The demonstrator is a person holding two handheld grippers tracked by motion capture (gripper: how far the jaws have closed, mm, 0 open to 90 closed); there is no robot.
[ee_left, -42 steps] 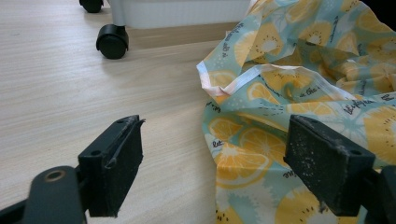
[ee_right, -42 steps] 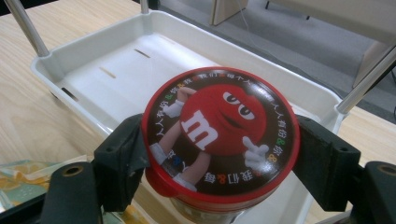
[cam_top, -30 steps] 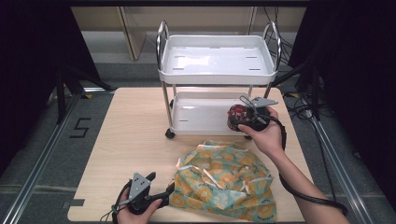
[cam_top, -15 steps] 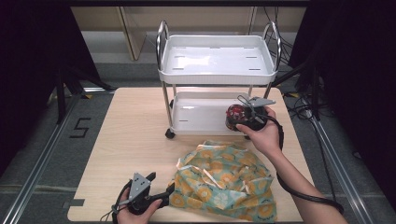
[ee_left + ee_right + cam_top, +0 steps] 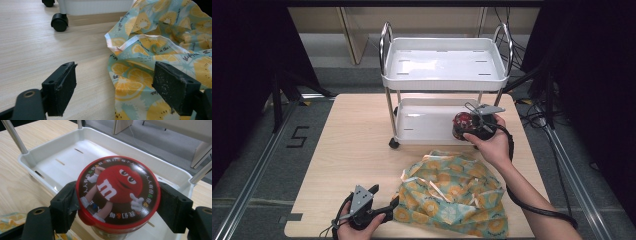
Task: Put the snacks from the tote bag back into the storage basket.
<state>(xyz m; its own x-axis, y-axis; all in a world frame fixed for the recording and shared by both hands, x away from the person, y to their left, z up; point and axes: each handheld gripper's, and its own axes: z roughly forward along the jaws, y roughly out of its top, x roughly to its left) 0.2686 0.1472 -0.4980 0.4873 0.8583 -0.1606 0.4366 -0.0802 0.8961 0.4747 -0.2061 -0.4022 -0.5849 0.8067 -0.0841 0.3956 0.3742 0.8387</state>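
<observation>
Right gripper (image 5: 117,202): jaws about half open, clamped on the red-lidded candy jar (image 5: 117,195), pads pressing both sides of the lid. Jar sits between the jaws, upright, over the near rim of the white cart's lower tray (image 5: 62,160). High view puts that gripper (image 5: 462,126) at the tray's right front corner.

Left gripper (image 5: 113,87): jaws wide open, holding nothing. Lemon-print cloth (image 5: 160,50) lies on the table (image 5: 37,50), its edge between the jaws; right jaw over the fabric, left jaw over bare wood. Cart wheel (image 5: 59,22) ahead of the left jaw, well apart.
</observation>
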